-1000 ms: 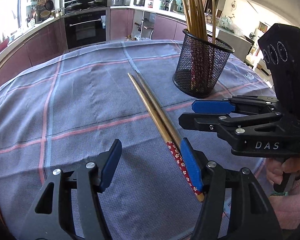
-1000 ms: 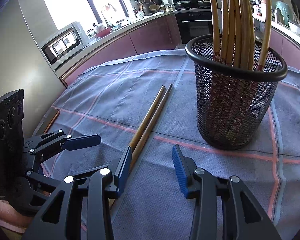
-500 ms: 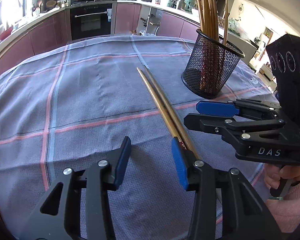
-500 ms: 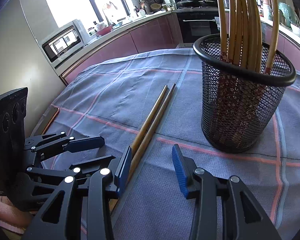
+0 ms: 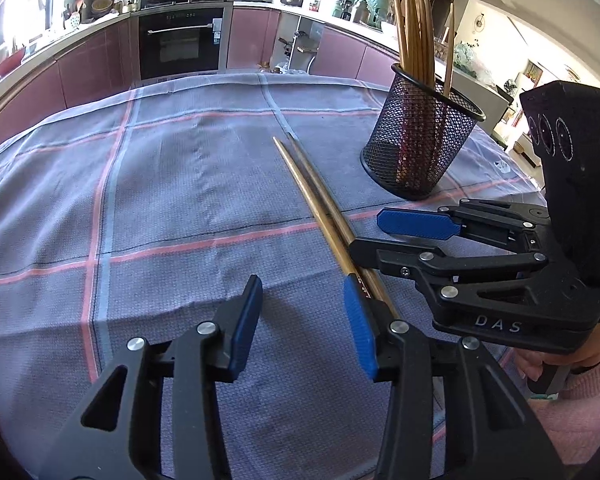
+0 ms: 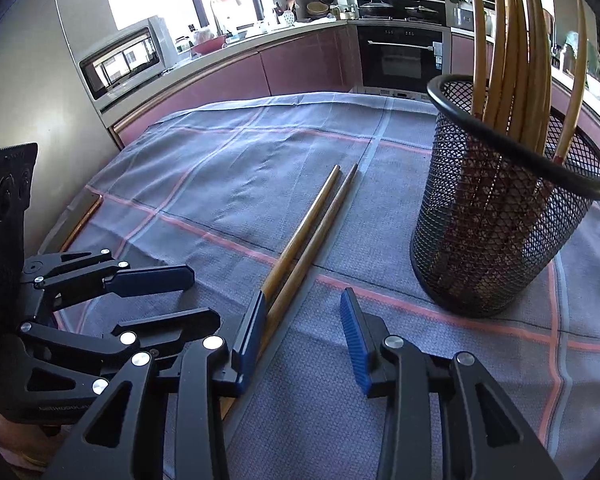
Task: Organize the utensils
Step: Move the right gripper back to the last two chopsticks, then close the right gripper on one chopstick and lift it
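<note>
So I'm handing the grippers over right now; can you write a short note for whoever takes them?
Left gripper: open, empty, just left of the chopstick pair.
Right gripper: jaws closing, nothing gripped; the pair lies by its left finger.
Chopstick pair: flat on the tablecloth, side by side.
Mesh holder: upright, right of the pair, with chopsticks already in it.
Left: pick up the pair and put it in the holder.

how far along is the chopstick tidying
Mostly done, it seems: a bunch of chopsticks already stands in the mesh holder. One pair of chopsticks lies flat on the cloth. Nothing is gripped: the left gripper is empty and the right gripper, closing, holds nothing. That pair is left.
</note>
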Available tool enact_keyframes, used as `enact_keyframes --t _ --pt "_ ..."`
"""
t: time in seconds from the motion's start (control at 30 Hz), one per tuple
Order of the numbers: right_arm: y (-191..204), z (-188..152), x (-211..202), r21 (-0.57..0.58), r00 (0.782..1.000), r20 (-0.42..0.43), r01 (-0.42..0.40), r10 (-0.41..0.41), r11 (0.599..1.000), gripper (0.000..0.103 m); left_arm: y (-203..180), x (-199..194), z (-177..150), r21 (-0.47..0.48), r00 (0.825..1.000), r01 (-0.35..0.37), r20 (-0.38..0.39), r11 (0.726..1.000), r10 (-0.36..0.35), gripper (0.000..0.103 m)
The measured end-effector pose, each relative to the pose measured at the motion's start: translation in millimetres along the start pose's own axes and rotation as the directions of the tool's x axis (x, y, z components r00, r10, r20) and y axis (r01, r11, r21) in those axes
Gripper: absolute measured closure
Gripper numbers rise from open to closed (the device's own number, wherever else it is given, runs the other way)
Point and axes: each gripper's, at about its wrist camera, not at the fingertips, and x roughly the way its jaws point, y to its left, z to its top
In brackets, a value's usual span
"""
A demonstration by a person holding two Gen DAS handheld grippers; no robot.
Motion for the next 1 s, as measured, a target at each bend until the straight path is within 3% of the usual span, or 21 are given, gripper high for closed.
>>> enact_keyframes --t 0.33,0.57,0.83,1.0 --pt "-15 0 -4 0.037 1.0 -0.016 0.005 -0.004 0.999 0.068 -13 1 3 0.054 0.999 0.047 -0.01 0.997 -0.046 0.059" --pt "-14 9 5 0.033 1.0 -0.015 0.0 0.001 0.999 0.068 -26 13 4 0.096 0.999 0.016 -0.031 0.995 -0.014 0.063" --pt "-18 8 3 0.044 1.0 -0.005 -0.003 0.003 0.999 0.084 -18 12 3 0.032 0.999 0.018 -0.042 0.999 -0.016 0.093" --pt "-20 4 -1 0.057 1.0 -0.01 -0.018 0.018 0.998 0.091 -16 9 -2 0.005 0.999 0.021 -0.05 1.0 -0.021 0.093"
